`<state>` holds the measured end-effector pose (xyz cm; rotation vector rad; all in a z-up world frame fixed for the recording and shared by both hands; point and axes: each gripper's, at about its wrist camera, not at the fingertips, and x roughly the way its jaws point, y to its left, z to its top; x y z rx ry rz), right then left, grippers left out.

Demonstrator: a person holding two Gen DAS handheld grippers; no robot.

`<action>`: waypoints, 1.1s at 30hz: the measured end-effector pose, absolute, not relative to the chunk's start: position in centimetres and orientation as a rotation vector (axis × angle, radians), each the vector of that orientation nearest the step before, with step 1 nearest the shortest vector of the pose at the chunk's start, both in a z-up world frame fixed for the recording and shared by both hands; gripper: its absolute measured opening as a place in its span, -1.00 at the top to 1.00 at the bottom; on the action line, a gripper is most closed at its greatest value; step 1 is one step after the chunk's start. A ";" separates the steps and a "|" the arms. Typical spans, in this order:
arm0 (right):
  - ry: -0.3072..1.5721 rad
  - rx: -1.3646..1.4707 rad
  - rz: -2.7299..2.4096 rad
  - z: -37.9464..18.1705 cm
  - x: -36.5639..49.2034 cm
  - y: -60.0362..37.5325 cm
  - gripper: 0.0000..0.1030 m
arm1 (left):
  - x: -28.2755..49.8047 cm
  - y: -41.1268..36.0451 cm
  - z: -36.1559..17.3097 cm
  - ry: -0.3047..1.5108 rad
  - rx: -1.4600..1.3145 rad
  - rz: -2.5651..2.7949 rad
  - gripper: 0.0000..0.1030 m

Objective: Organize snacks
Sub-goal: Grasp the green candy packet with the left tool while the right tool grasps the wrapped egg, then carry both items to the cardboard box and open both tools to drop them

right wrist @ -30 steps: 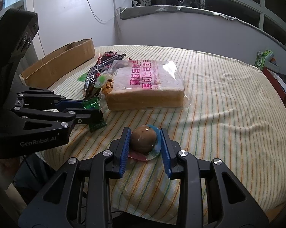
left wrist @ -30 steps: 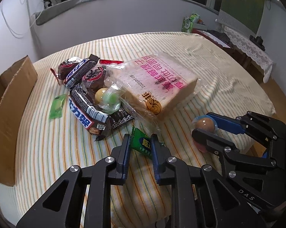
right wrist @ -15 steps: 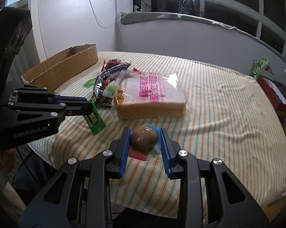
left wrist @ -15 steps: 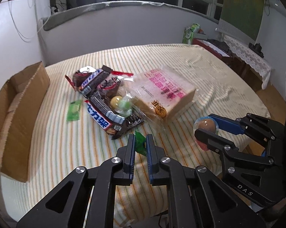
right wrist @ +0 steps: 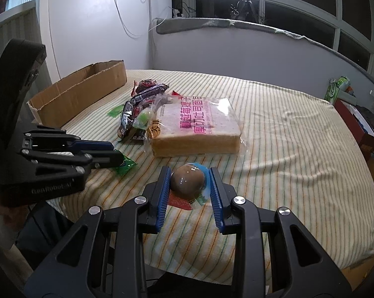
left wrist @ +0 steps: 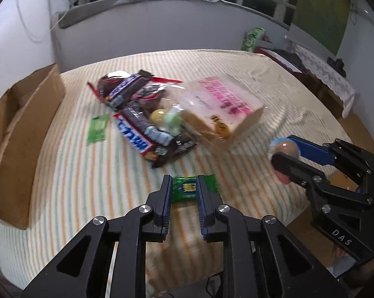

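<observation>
My left gripper (left wrist: 184, 181) hovers low over the striped cloth near the table's front edge, and its jaws are opening. A small green snack packet (left wrist: 187, 190) lies flat between and under its fingers, with the pads not pressing on it. It shows at the left gripper's (right wrist: 116, 152) tips as a green packet (right wrist: 124, 165) in the right wrist view. My right gripper (right wrist: 189, 170) is shut on a brown egg in clear wrapping (right wrist: 188, 181), held above the cloth. The left wrist view has that right gripper (left wrist: 282, 149) and egg (left wrist: 286, 147) at the right.
A bagged loaf of bread (right wrist: 199, 126) lies mid-table beside a heap of chocolate bars (left wrist: 134, 134) and small round sweets. Another green packet (left wrist: 97, 129) lies alone near an open cardboard box (left wrist: 20, 124) at the left edge. The striped cloth (right wrist: 298, 149) hangs over the table edges.
The left jaws pinched the green packet on edge, then spread; the packet now shows its flat face. The right gripper keeps the egg and has barely moved.
</observation>
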<state>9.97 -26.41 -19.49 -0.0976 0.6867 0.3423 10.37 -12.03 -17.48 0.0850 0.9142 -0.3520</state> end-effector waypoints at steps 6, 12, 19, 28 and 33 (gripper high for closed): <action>0.687 -0.078 0.333 -19.8 10.2 -27.4 0.38 | 10.5 -13.8 -18.7 0.943 0.150 -0.318 -0.68; 0.685 -0.074 0.331 -19.7 10.2 -27.5 0.38 | 10.7 -13.5 -18.6 0.932 0.132 -0.333 0.41; 0.672 -0.078 0.330 -19.2 10.1 -27.1 0.38 | 10.9 -12.7 -18.2 0.919 0.111 -0.364 0.62; 0.656 -0.096 0.327 -18.2 9.9 -26.2 0.38 | 10.7 -11.5 -16.9 0.881 0.105 -0.366 0.91; 0.644 -0.107 0.321 -17.6 9.5 -25.8 0.38 | 10.3 -11.2 -16.3 0.859 0.090 -0.387 0.91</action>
